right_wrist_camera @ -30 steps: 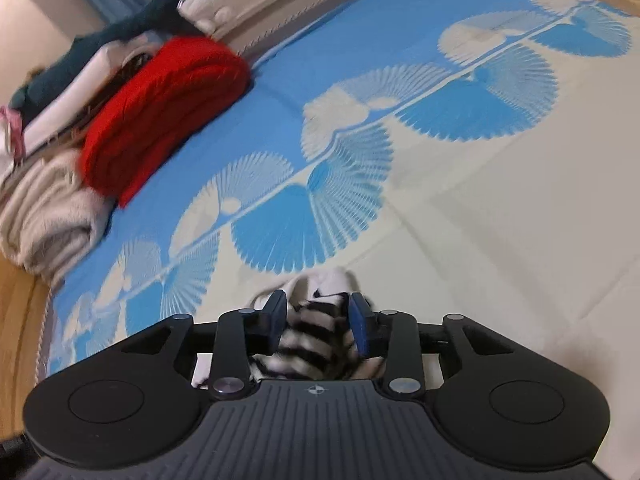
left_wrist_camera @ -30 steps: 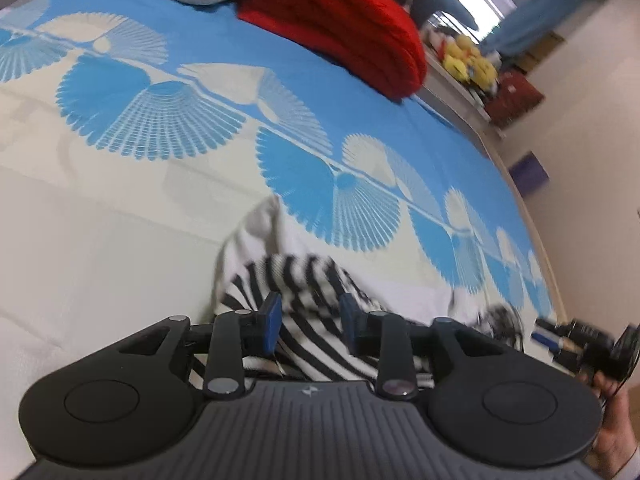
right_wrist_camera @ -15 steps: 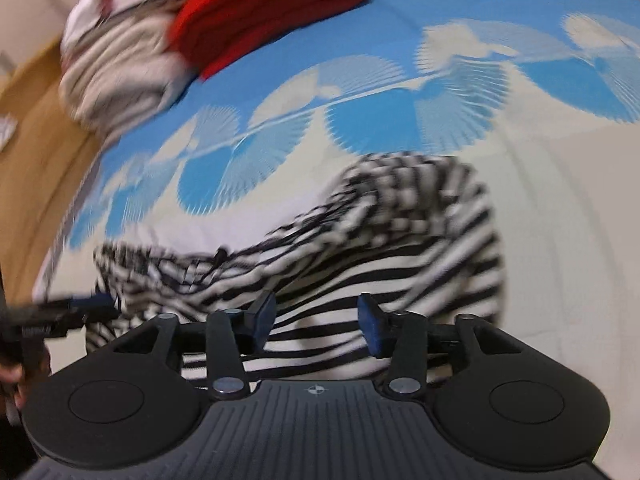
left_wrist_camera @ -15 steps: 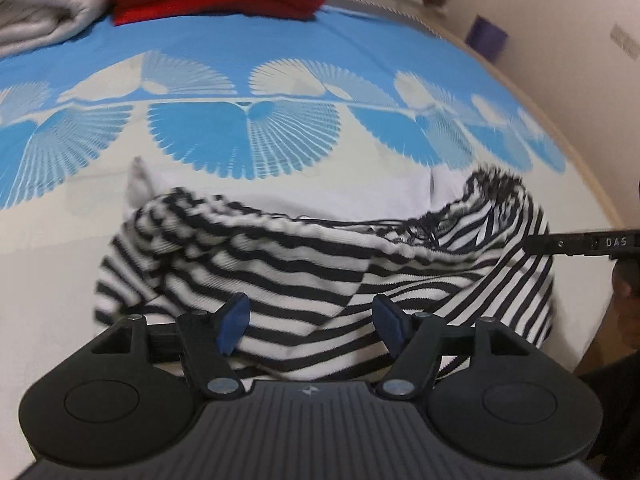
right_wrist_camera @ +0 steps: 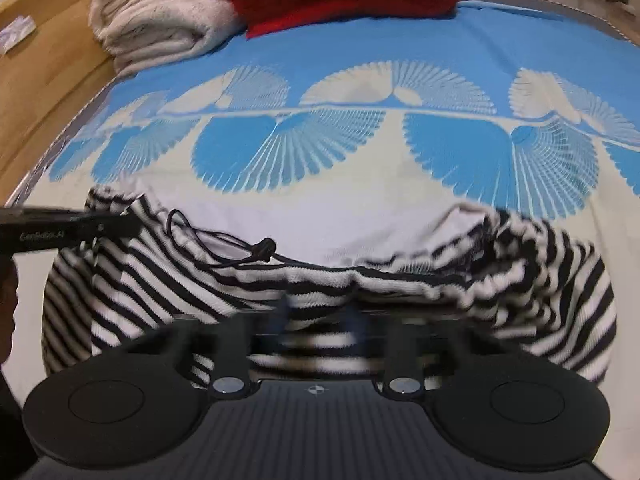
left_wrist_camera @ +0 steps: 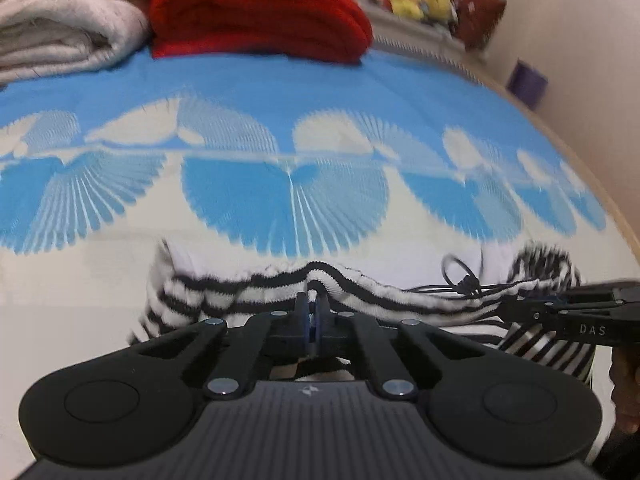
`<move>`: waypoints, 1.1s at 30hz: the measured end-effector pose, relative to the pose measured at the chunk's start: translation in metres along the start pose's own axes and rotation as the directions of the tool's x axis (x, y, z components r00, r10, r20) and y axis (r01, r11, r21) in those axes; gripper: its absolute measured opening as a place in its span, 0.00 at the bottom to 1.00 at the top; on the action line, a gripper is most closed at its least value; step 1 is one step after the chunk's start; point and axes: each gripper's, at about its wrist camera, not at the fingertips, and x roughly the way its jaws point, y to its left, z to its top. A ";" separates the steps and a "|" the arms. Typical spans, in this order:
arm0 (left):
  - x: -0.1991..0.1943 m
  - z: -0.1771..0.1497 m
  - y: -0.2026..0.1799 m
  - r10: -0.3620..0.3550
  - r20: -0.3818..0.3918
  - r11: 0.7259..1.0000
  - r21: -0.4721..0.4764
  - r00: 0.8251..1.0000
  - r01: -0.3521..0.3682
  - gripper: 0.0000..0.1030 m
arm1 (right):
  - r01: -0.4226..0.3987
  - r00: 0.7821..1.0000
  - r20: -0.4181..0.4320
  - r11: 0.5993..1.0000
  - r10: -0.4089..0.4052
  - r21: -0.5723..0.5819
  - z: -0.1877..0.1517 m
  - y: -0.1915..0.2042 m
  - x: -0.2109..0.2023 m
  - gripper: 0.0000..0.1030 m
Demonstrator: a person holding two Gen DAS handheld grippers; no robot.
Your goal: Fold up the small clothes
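Note:
A black-and-white striped garment (right_wrist_camera: 540, 280) with a black drawstring (right_wrist_camera: 260, 248) lies on the blue and cream bedspread (right_wrist_camera: 360, 48). In the left wrist view my left gripper (left_wrist_camera: 312, 312) is shut on the garment's near striped edge (left_wrist_camera: 240, 292). In the right wrist view my right gripper (right_wrist_camera: 316, 316) is blurred by motion; its fingers stand apart over the garment's near hem. The right gripper shows side-on at the right of the left wrist view (left_wrist_camera: 568, 304). The left gripper shows at the left of the right wrist view (right_wrist_camera: 80, 224).
A folded red knit (left_wrist_camera: 260, 12) and a folded cream blanket (left_wrist_camera: 60, 28) sit at the far edge of the bed. A wooden bed frame (right_wrist_camera: 44, 60) runs along the left. Plush toys (left_wrist_camera: 420, 0) sit on a ledge by the wall.
The left gripper has shut on the garment's near edge. Both grippers have dropped closer to the striped cloth. The right gripper's fingers are moving and blurred.

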 end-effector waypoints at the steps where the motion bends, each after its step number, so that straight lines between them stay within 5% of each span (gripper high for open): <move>1: -0.004 0.004 0.002 -0.001 0.034 1.000 -0.015 0.999 0.001 0.02 | 0.000 1.000 0.025 1.000 -0.001 0.024 0.005 -0.002 0.000 0.08; 5: -0.020 0.018 0.003 0.000 0.190 0.999 -0.040 0.982 0.008 0.02 | 0.005 0.972 0.234 0.997 -0.022 0.073 0.024 -0.004 -0.017 0.06; 8: -0.011 0.019 0.002 0.030 0.164 0.999 -0.042 0.986 -0.023 0.03 | 0.027 0.942 0.334 0.999 -0.040 0.043 0.033 0.006 -0.021 0.06; 11: 0.021 0.015 0.010 0.029 -0.038 0.996 -0.085 0.999 -0.032 0.13 | 0.068 0.969 0.237 0.997 -0.075 0.038 0.035 0.007 0.008 0.09; 13: 0.038 0.009 0.019 0.001 -0.168 0.992 -0.127 0.986 -0.023 0.23 | 0.080 0.993 0.090 0.996 -0.083 0.030 0.032 0.001 0.036 0.14; 15: 0.030 0.012 0.031 -0.027 -0.148 0.984 -0.180 0.989 0.000 0.25 | 0.128 0.992 -0.019 0.992 -0.128 0.005 0.023 -0.004 0.055 0.15; 17: 0.017 0.018 0.047 -0.044 -0.086 0.970 -0.244 0.995 0.022 0.32 | 0.118 0.993 -0.025 0.993 -0.118 0.008 0.022 -0.011 0.051 0.15; 20: -0.003 0.020 0.076 -0.026 -0.010 0.940 -0.340 1.000 0.021 0.34 | 0.094 0.992 0.076 0.994 -0.098 0.051 0.031 -0.025 0.015 0.29; 22: -0.008 0.018 0.087 0.001 -0.015 0.936 -0.352 1.000 -0.006 0.36 | 0.077 0.980 0.179 0.993 -0.092 0.087 0.031 -0.039 -0.014 0.47; 26: 0.003 0.016 0.085 -0.005 -0.075 0.960 -0.281 0.997 -0.016 0.48 | 0.121 0.963 0.222 0.982 -0.151 0.143 0.032 -0.077 -0.036 0.53; 31: 0.013 0.004 0.072 0.067 -0.081 0.981 -0.179 0.994 -0.081 0.44 | 0.177 0.977 0.094 0.976 -0.190 0.129 0.024 -0.105 -0.017 0.53; 33: 0.015 0.002 0.073 0.070 -0.077 0.980 -0.184 0.995 -0.083 0.26 | 0.207 0.974 0.074 0.973 -0.215 0.103 0.022 -0.106 -0.012 0.53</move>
